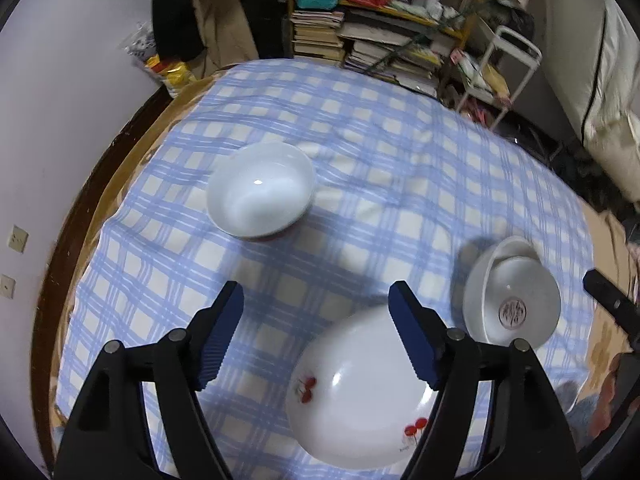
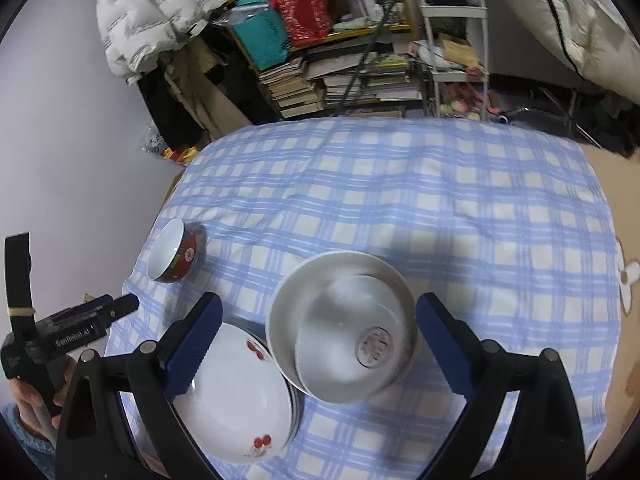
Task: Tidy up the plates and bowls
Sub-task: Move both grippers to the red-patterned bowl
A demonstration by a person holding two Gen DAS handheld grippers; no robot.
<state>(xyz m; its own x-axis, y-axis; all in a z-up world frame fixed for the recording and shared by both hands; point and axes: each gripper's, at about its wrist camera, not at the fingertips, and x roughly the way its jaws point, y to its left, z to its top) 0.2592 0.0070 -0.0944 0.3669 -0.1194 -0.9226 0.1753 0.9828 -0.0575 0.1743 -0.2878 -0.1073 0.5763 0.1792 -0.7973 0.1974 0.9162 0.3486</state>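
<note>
On the blue checked tablecloth (image 1: pixel 380 168) stand a red-sided bowl with a white inside (image 1: pixel 260 190) (image 2: pixel 173 251), a white cherry-print plate (image 1: pixel 360 396) (image 2: pixel 240 392), and two nested white bowls (image 1: pixel 512 300) (image 2: pixel 344 328) with a round seal mark. My left gripper (image 1: pixel 316 332) is open and empty, above the cloth just behind the plate. My right gripper (image 2: pixel 318 344) is open and empty; the nested bowls lie between its fingers in view. The left gripper also shows in the right wrist view (image 2: pixel 100 312), held in a hand.
Beyond the table's far edge are stacked books (image 2: pixel 352 80), a shelf with a teal box (image 2: pixel 260 36) and a red bag, a white cart (image 2: pixel 456 56) and a white jacket (image 2: pixel 144 12). A grey wall (image 1: pixel 60 100) is on the left.
</note>
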